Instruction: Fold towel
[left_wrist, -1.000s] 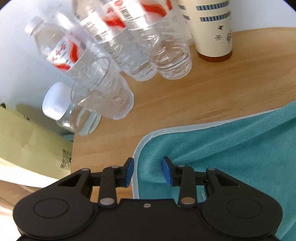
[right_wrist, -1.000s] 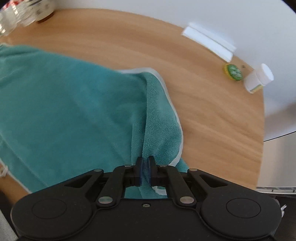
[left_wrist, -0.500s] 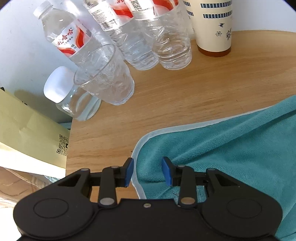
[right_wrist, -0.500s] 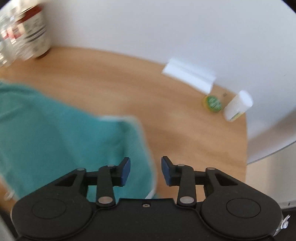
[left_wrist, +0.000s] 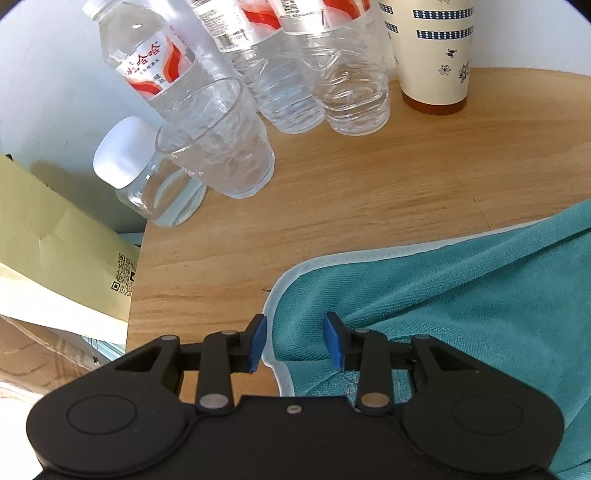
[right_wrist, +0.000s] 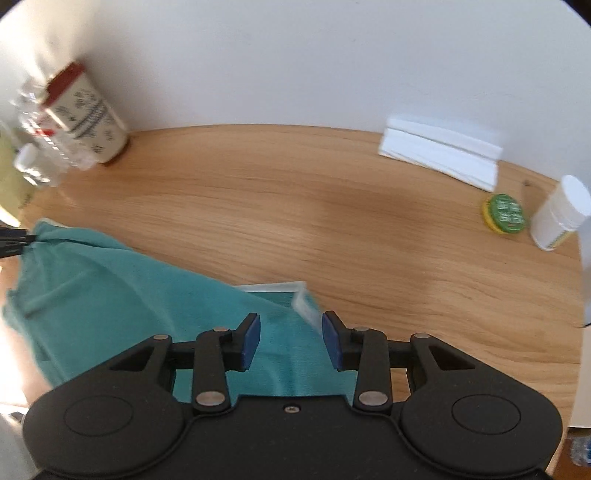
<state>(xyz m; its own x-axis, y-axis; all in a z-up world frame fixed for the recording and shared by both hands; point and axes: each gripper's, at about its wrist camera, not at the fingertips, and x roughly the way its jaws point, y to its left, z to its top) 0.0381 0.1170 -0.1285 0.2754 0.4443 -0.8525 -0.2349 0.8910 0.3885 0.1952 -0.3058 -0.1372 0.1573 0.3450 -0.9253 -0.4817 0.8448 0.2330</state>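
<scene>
The teal towel (left_wrist: 461, 306) is spread on the desk (left_wrist: 369, 192). Both grippers' jaws are held apart, gripping nothing. Soft and limp, it is best pinched at its white-hemmed corners.

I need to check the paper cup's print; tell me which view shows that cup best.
Left wrist view: the paper cup stands close and sharp, blue bands and flowers legible, top cropped. Right wrist view shows the whole cup, far and motion-blurred.

The left gripper (left_wrist: 294, 341) sits low with its jaws spread wide, blue pads facing each other across an open gap. The right gripper (right_wrist: 290, 341) is held higher and level, its jaws equally parted and gripping nothing. The left gripper's tip (right_wrist: 14, 242) shows at far left.
</scene>
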